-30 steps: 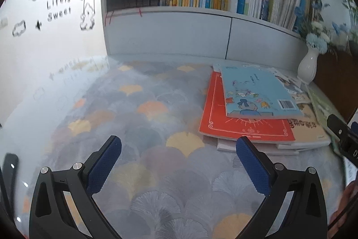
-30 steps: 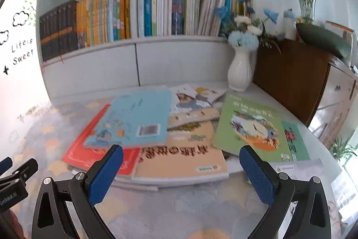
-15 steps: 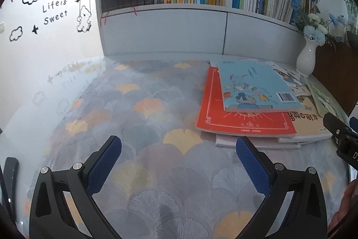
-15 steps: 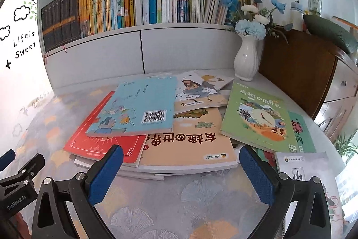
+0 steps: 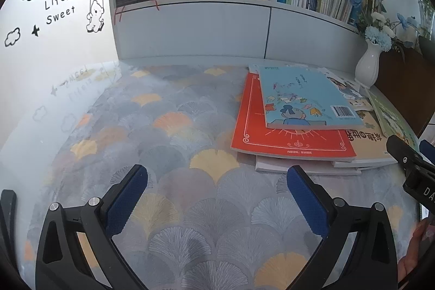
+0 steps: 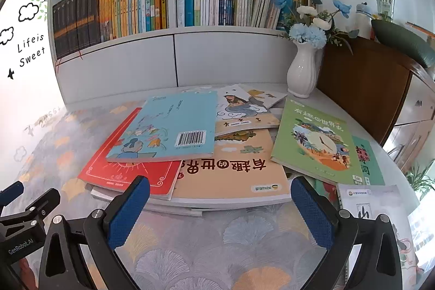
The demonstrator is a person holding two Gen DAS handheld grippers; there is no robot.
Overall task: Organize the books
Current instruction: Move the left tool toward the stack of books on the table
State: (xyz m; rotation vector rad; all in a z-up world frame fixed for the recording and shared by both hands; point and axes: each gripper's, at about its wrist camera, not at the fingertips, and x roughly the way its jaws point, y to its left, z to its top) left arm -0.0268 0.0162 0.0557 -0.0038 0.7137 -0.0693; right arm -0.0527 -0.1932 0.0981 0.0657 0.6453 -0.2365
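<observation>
At the bottom of the left wrist view the left gripper [image 5: 216,189] stands with its blue-padded fingers spread wide and nothing between them, over a bare stretch of the fan-patterned tablecloth [image 5: 168,127]. Beyond its right finger, toward the right of the frame, lies the untidy pile of books: a red book [image 5: 274,137] with a light blue book [image 5: 304,97] lying askew on top of it, barcode corner at the right. In the right wrist view the right gripper [image 6: 220,204] is likewise spread wide and empty, low in the frame, with the near edge of the pile lying between and just beyond its fingertips. Closest there is an orange-tan book [image 6: 233,173], overlapped on the left by the red book [image 6: 119,173] and, above that, the light blue book [image 6: 174,127]. To the right a green book [image 6: 312,140] rests tilted across the others, and a pale booklet [image 6: 372,205] sits at the lower right edge behind the right finger. Part of the left gripper's black frame [image 6: 24,219] shows at the lower left. Farther back a white vase [image 6: 301,72] of blue and white flowers stands against a brown cabinet [image 6: 364,89], and at the top of the frame a white bookshelf [image 6: 174,56] carries rows of upright books.
</observation>
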